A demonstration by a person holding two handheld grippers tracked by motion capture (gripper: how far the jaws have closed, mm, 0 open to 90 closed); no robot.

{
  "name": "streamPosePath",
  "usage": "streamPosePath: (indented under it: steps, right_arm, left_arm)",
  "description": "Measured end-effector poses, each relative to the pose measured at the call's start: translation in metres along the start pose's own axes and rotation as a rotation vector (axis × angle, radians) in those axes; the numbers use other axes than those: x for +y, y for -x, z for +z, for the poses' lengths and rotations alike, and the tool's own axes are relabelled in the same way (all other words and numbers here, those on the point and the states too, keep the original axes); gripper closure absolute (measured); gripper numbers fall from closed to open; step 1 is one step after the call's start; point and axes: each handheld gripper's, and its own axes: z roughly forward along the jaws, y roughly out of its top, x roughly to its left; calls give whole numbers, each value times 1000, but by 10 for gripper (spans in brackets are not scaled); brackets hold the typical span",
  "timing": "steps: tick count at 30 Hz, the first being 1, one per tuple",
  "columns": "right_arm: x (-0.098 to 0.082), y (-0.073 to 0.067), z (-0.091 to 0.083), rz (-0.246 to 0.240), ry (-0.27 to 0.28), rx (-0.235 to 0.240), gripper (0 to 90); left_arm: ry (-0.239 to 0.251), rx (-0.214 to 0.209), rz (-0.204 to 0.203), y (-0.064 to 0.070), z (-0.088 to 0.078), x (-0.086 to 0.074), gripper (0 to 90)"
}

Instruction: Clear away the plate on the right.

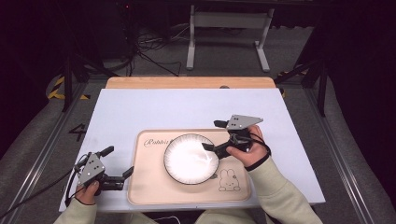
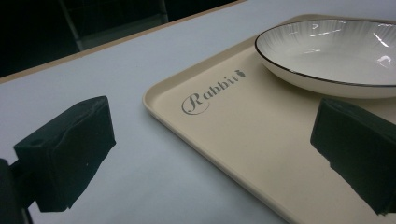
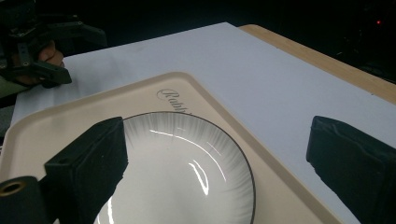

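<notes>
Cream-coloured, the tray lies on the white table between your two hands, and the white dark-rimmed plate rests on it. Your right gripper is spread wide, grasping nothing: one jaw hangs over the plate's near edge, the other beyond the tray's edge over the table. Your left gripper is likewise released and empty, one jaw over the tray's corner, the other over bare table, with the plate well ahead of it.
</notes>
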Motion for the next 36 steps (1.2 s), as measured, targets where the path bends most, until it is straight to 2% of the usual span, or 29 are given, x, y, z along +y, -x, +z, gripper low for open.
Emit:
streamPosePath:
  steps: [28,36]
  right_arm:
    - [-15,30,-68,68,31,-134,37]
    - [-19,36,-81,78,26,-166,35]
  left_arm:
    - [3,1,-3,0,0,0,3]
    - [0,1,0,0,0,0,3]
